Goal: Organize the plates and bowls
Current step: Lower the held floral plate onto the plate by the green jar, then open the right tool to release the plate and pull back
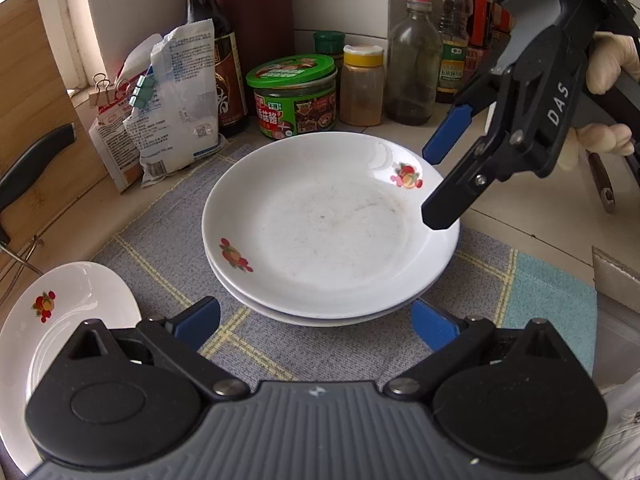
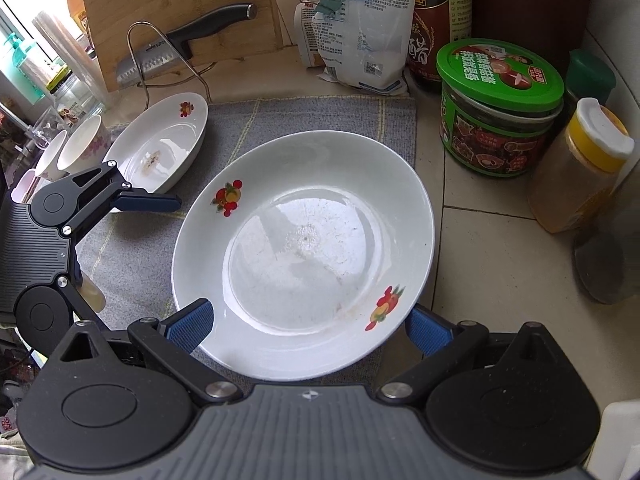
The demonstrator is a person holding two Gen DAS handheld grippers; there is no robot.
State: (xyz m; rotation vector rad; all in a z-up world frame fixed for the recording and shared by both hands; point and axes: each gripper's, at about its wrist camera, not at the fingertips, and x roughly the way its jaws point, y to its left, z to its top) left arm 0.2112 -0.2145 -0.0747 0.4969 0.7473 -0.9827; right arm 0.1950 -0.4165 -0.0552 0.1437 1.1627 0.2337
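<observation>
Two white plates with fruit decals are stacked (image 1: 328, 232) on a grey mat (image 1: 160, 248). In the right wrist view only the top plate (image 2: 304, 240) shows. My right gripper (image 1: 432, 186) is open at the stack's right rim, one finger beyond the rim and one over it. From its own camera, the right gripper (image 2: 310, 326) has a blue pad on each side of the plate's near edge, holding nothing. My left gripper (image 1: 318, 324) is open just short of the stack's near edge, and in the right wrist view this left gripper (image 2: 148, 268) is left of the plate. A third plate (image 2: 160, 140) lies further left, also seen as the plate (image 1: 60, 308).
Jars and bottles crowd the back: a green-lidded jar (image 1: 292, 96), a yellow-capped spice jar (image 1: 362, 88), a dark sauce bottle (image 1: 208, 40) and a clipped bag (image 1: 176, 100). A knife (image 2: 180, 44) leans on a cutting board (image 2: 176, 8). Two flowered cups (image 2: 76, 148) stand far left.
</observation>
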